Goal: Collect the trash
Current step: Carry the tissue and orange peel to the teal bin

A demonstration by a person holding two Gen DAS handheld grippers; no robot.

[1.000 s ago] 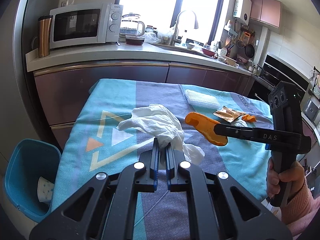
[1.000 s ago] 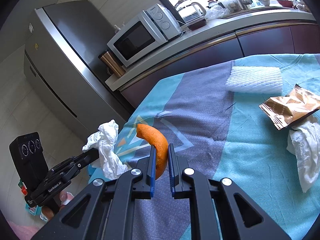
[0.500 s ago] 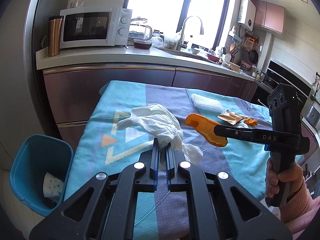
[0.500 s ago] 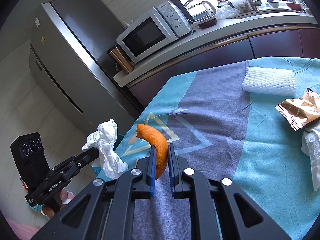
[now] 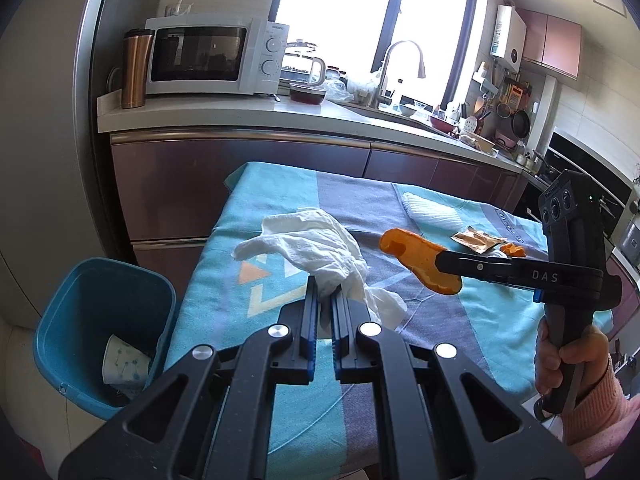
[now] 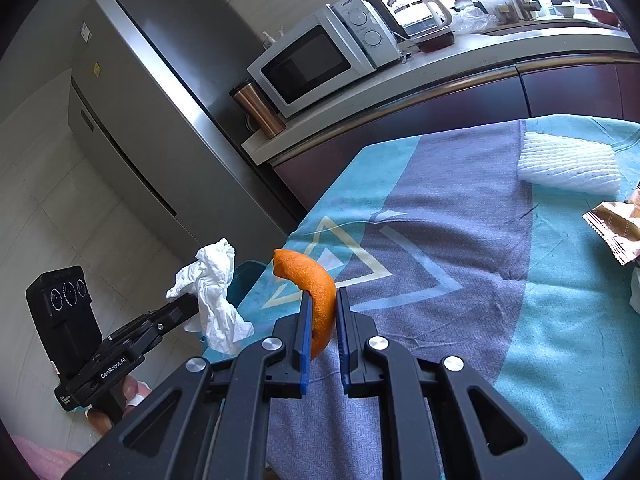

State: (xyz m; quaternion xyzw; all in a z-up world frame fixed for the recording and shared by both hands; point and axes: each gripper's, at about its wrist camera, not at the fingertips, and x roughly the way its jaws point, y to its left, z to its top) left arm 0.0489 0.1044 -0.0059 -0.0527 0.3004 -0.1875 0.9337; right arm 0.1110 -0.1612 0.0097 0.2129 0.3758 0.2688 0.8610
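Observation:
My left gripper [image 5: 325,294] is shut on a crumpled white tissue [image 5: 312,242], held above the left part of the cloth-covered table [image 5: 500,320]. In the right wrist view that tissue [image 6: 214,288] hangs past the table's left edge. My right gripper [image 6: 322,300] is shut on a curved piece of orange peel [image 6: 316,292]; from the left wrist camera the peel [image 5: 420,264] is in the air over the table. A blue trash bin [image 5: 80,312] stands on the floor left of the table, with a paper cup [image 5: 124,364] inside.
On the table lie a white foam net [image 6: 568,166], a brown foil wrapper [image 6: 616,228], a small bit of orange peel [image 5: 512,249] and another white tissue at the right edge. Behind are a counter [image 5: 240,114] with microwave [image 5: 208,56] and a fridge [image 6: 132,120].
Both grippers have drifted left with their loads toward the table's left edge. The blue bin has come further into the left wrist view.

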